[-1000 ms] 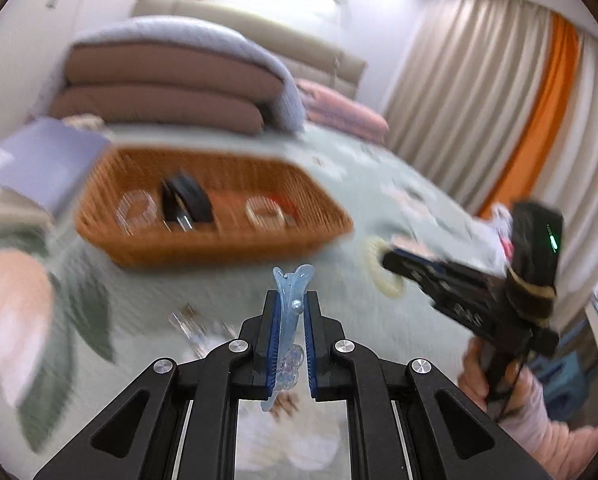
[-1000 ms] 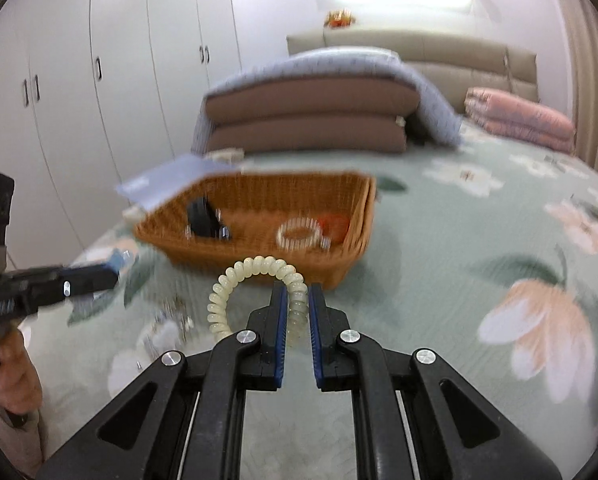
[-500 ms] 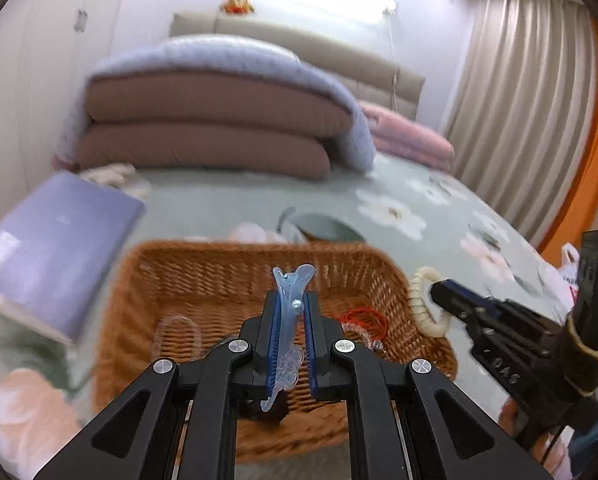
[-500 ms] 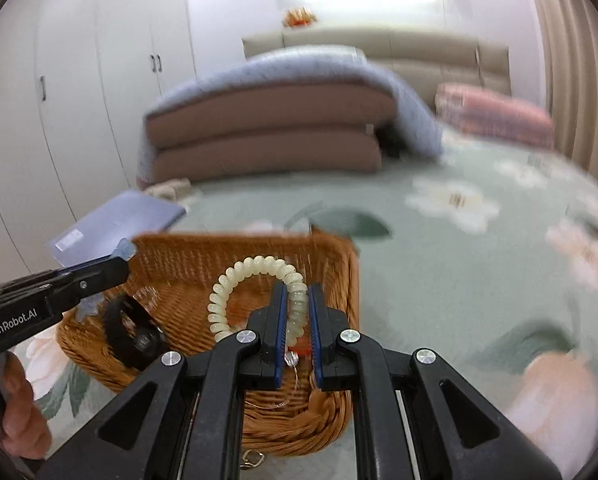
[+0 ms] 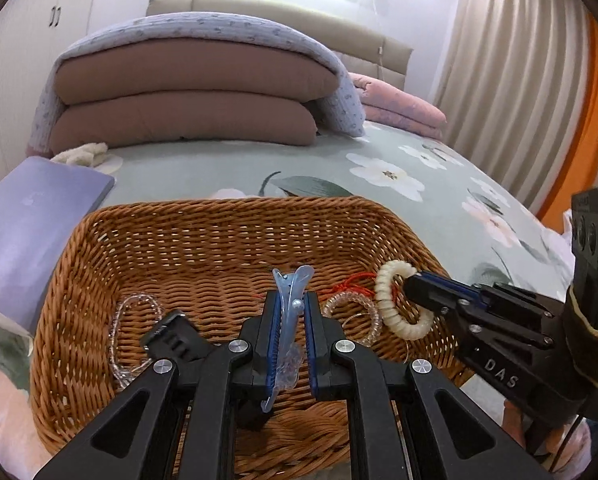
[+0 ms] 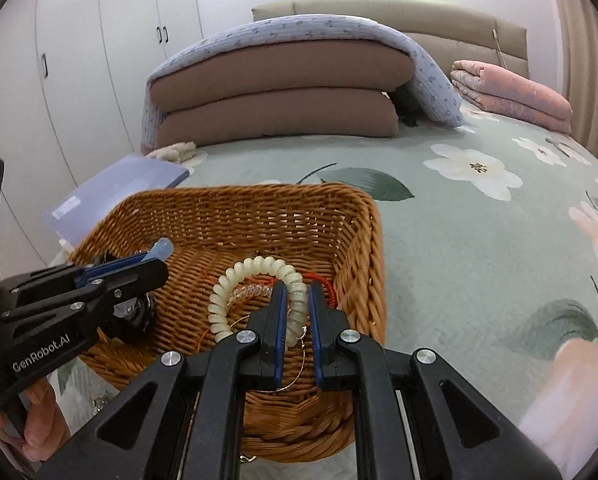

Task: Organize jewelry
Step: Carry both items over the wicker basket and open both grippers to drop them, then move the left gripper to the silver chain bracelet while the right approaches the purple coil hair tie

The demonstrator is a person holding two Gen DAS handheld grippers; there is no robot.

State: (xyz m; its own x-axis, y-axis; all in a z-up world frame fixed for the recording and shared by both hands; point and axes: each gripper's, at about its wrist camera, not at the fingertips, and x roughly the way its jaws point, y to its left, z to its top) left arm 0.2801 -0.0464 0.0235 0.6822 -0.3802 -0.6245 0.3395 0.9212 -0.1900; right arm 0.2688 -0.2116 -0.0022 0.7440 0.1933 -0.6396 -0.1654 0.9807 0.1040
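Both tools hover over the basket (image 5: 219, 216), left tool (image 5: 289, 312) gripping a clip (image 5: 289, 292), right tool (image 6: 297, 300) a coil (image 6: 259, 268).

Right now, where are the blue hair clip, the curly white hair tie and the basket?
blue hair clip (image 5: 290, 300), left wrist view, its middle.
spiral hair tie (image 6: 255, 268), right wrist view, top coils.
wicker basket (image 5: 235, 205), left wrist view, far rim.

The right gripper (image 6: 297, 304) clamped a cream spiral hair tie (image 6: 255, 290) between its blue-padded fingers, above the wicker basket (image 6: 363, 264). At the left, the left gripper (image 6: 139, 276) pinched a pale blue hair clip (image 6: 161, 249) over the same basket. A red cord (image 6: 323, 280) and a clear beaded bracelet (image 6: 247, 292) lay inside. The basket sat on a floral green bedspread (image 6: 479, 240), with a lavender laptop (image 6: 119, 192) beside it
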